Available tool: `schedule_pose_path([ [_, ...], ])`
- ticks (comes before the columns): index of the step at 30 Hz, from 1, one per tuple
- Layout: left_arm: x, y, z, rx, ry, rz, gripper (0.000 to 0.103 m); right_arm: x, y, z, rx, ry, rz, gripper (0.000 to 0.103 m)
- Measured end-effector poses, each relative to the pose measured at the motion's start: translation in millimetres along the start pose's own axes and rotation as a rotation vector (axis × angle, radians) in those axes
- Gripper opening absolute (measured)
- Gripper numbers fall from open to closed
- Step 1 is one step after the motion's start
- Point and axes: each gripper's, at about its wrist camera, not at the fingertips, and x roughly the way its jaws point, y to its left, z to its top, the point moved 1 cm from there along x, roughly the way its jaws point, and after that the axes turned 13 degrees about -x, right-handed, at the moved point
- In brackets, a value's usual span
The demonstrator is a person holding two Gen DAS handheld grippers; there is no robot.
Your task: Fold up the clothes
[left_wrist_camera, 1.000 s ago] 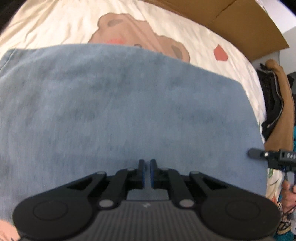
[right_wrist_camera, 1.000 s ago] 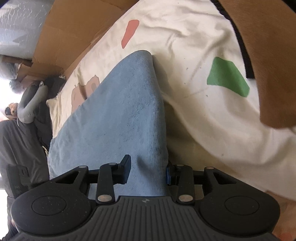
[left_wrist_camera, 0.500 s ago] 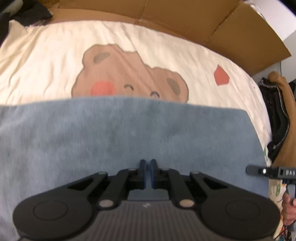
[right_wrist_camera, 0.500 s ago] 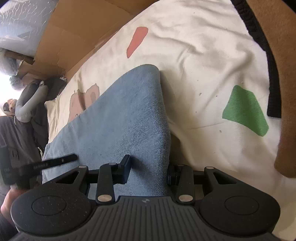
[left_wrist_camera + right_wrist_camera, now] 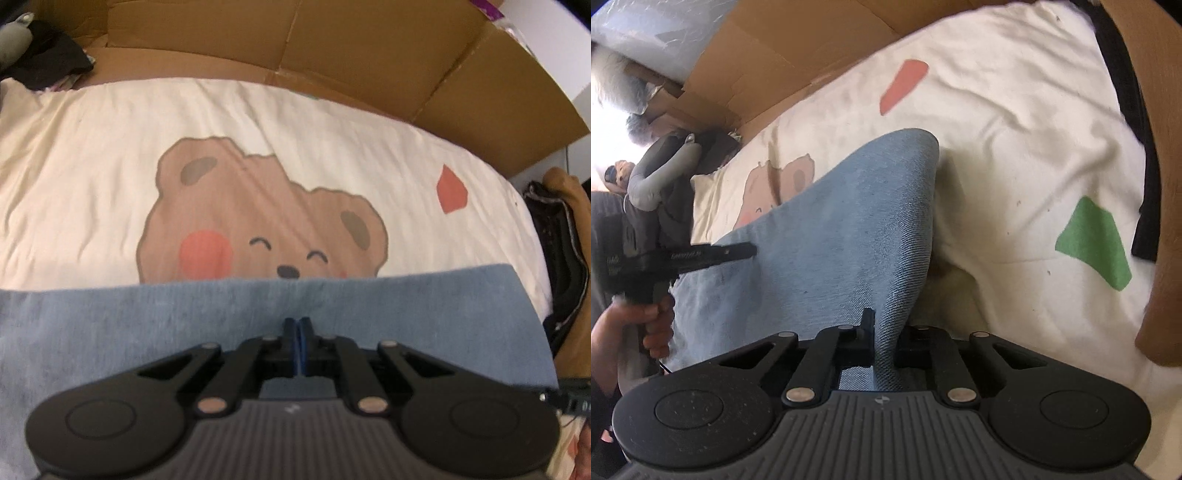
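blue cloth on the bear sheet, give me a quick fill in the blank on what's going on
1. The left gripper jaws are ____ at the near edge of the blue cloth.
2. The right gripper pinches a raised ____ of that cloth.
3. The sheet shows a smiling ____.
4. Behind the sheet stands brown ____.

Missing: shut; fold; bear; cardboard

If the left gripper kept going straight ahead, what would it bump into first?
Probably the bear picture on the cream sheet. The left gripper, jaws shut on the blue cloth, points that way; depth is hard to judge.
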Motion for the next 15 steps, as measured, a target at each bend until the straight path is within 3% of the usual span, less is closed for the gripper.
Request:
schedule_pose_path([
  [15,-1,-3,-16,0.038,0.038,0.001,0.003,-14,35,13,-0.073,0.023,-0.109,0.006],
])
